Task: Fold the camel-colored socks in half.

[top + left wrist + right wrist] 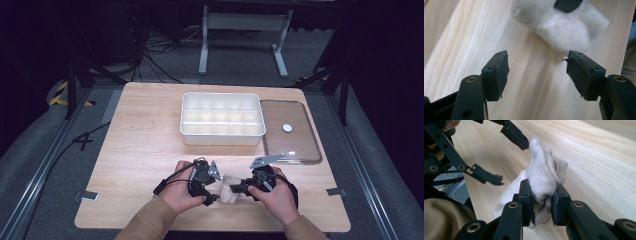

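The right gripper [543,205] is clamped on a bunched fold of a white cloth [544,180], its two black pads squeezing the fabric between them, and the rest of the cloth hangs loose below and rises in a soft peak beyond the jaws. In the high view the cloth [230,189] sits at the near edge of the wooden table [145,145], between the two hands and well apart from the tray. The left gripper [537,72] stands spread wide just beside the cloth, with nothing between its pads; bare wood shows in the gap, and the cloth [564,27] lies just past its tips. Farther back stands a white divided tray [221,119], and to its right a clear lid [290,131] lies flat on the table.

The hold looks shallow to me: the right jaws pinch only one thick wad, so the fabric could slide out if it is pulled sideways. The left gripper could also close on air or on a single loose layer, since the cloth is crumpled and its edges are hard to pick out. So near the table's edge, a dropped cloth might fall off.
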Demonstrator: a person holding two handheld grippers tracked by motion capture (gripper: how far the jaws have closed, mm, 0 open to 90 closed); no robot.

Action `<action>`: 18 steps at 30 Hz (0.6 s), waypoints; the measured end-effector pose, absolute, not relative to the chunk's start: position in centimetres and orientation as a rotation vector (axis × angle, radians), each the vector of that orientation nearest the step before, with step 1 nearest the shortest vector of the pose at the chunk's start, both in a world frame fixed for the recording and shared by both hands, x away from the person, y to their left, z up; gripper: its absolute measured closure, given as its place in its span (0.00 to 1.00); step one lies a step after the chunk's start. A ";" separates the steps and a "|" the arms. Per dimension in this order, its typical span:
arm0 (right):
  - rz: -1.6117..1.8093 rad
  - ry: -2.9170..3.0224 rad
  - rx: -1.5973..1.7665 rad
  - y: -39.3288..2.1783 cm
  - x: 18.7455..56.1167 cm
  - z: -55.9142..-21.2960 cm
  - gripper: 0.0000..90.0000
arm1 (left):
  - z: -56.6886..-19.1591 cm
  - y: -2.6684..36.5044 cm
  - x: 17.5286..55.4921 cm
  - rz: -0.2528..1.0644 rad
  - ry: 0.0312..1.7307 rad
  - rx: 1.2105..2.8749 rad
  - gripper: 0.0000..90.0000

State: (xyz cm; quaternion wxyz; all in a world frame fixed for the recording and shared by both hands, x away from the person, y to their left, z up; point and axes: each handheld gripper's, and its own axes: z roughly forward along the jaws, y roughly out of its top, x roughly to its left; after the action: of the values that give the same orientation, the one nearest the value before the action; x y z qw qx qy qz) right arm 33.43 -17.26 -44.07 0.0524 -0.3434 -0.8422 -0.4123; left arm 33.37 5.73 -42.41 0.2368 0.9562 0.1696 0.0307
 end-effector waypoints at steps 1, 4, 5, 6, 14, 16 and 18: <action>-1.261 -2.566 -1.045 -17.4 33.5 -43.9 0.82 | -42.4 5.8 33.4 0.087 0.476 2.616 0.39; -1.284 -2.569 -1.055 -17.8 33.5 -43.3 0.82 | -42.2 6.2 33.8 0.105 0.516 2.597 0.39; -1.284 -2.569 -1.055 -17.8 33.5 -43.3 0.82 | -42.2 6.2 33.8 0.105 0.516 2.597 0.39; -1.289 -2.579 -1.057 -18.0 33.5 -43.1 0.82 | -42.2 6.3 33.8 0.099 0.534 2.589 0.39; -1.330 -2.634 -1.054 -18.7 33.9 -41.9 0.82 | -41.9 7.0 34.3 0.101 0.578 2.561 0.39; -1.344 -2.641 -1.054 -19.0 34.0 -41.6 0.82 | -41.9 7.3 34.4 0.105 0.590 2.556 0.39; -1.348 -2.663 -1.051 -19.2 34.2 -41.3 0.82 | -41.8 7.5 34.5 0.106 0.597 2.555 0.39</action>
State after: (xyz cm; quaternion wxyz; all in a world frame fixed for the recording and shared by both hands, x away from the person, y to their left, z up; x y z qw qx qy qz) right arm 34.19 -19.21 -41.31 -0.0113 -0.3321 -0.8415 -0.4259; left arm 34.48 7.50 -41.78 0.2551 0.9407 0.2200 0.0391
